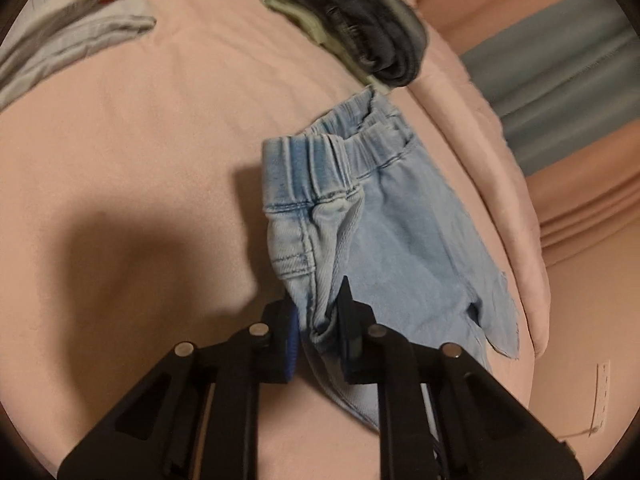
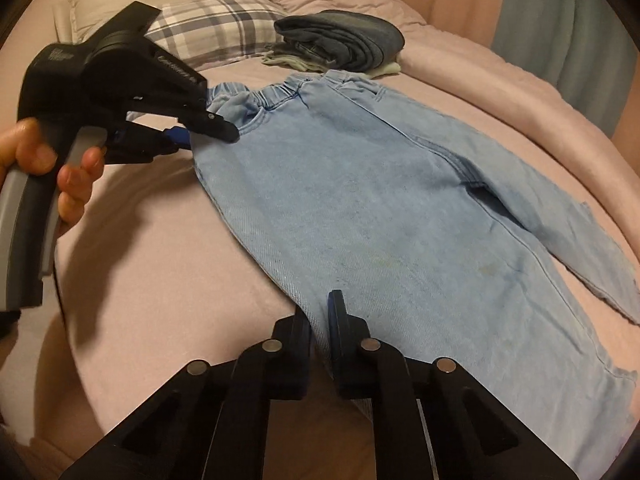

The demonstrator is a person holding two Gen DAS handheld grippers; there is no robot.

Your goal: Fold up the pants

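Light blue denim pants [image 2: 380,208] lie on a pink bed, folded lengthwise, waistband at the far end. My left gripper [image 1: 318,328] is shut on the pants' left edge just below the elastic waistband [image 1: 320,160]; it also shows in the right wrist view [image 2: 208,130], held by a hand. My right gripper [image 2: 319,320] is shut on the same left edge lower down the leg. The leg ends lie at the right [image 2: 600,280].
A stack of folded dark jeans over a pale green garment [image 2: 344,42] sits beyond the waistband, also in the left wrist view [image 1: 360,28]. A plaid pillow [image 2: 216,28] and a rumpled pink duvet [image 2: 500,80] lie behind. The bed edge runs at the right [image 1: 532,240].
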